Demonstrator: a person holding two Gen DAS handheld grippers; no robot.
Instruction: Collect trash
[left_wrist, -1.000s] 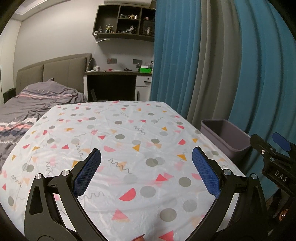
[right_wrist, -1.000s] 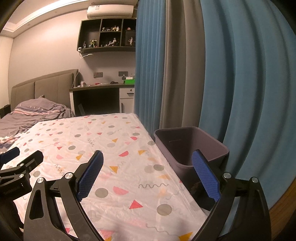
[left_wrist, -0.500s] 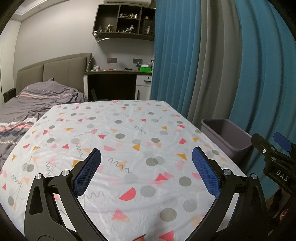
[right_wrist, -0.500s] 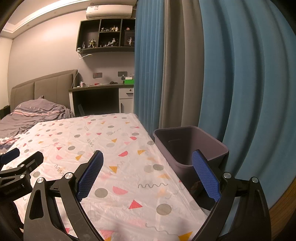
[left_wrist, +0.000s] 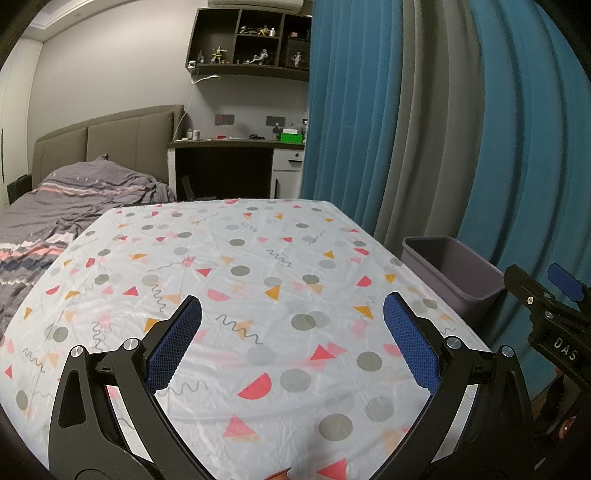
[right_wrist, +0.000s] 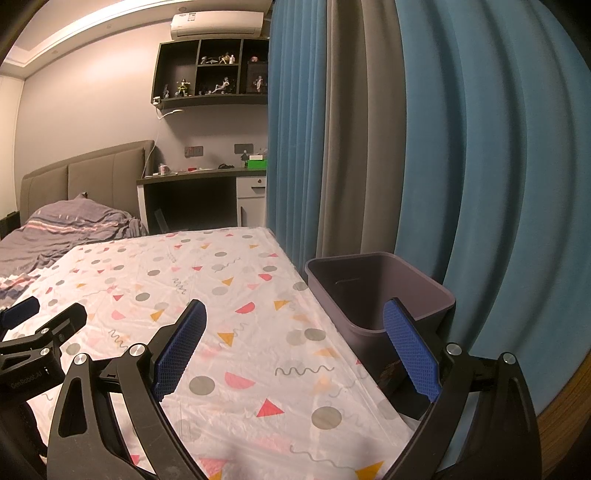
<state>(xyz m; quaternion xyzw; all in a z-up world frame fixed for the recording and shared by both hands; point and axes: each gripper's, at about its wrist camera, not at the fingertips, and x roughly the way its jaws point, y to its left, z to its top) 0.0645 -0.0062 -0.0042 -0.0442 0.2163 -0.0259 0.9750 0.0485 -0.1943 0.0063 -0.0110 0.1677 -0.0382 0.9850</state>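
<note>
Both the left gripper (left_wrist: 291, 339) and right gripper (right_wrist: 293, 343) gape wide, holding nothing, above the patterned surface (left_wrist: 258, 280). A grey bin (right_wrist: 373, 291) stands just right of the right gripper, against blue curtains (right_wrist: 480, 166); a bed (left_wrist: 74, 199) lies far left.

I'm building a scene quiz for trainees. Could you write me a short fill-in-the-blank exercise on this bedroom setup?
1. The purple plastic bin stands beside the table's ____ edge, in front of the curtains.
2. Both the left tool and the right tool have their jaws ____.
3. The tablecloth with coloured triangles and grey dots has ____ trash visible on it.

Missing words: right; open; no
</note>
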